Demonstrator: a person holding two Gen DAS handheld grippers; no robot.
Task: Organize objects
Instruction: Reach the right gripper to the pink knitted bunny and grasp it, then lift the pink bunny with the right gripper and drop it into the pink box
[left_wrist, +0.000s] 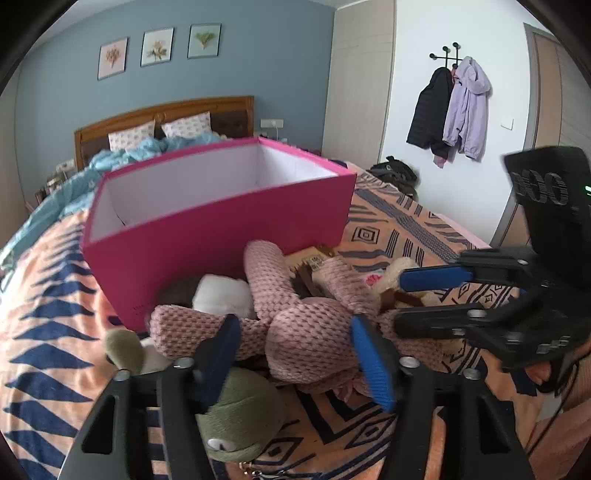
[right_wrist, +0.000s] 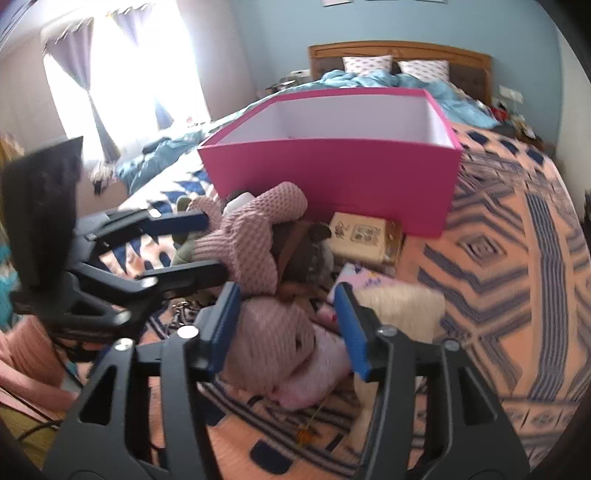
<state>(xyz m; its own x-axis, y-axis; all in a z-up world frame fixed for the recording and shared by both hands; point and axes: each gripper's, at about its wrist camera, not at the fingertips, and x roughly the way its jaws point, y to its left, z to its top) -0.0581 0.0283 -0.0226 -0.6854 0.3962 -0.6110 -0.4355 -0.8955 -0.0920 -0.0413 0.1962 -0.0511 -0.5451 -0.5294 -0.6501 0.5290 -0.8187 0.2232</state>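
Two grippers, left (left_wrist: 295, 347) and right (right_wrist: 286, 325), stand parted astride a knobbly pink knitted plush (left_wrist: 314, 325) beside a rigid pink box (left_wrist: 221, 221).

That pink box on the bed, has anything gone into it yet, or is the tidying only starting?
Only starting. The pink box shows bare white walls inside. Both grippers, left and right, straddle the pink knitted plush toy, gripping nothing yet. The green frog plush, tan printed box and cream fluffy toy remain on the blanket.
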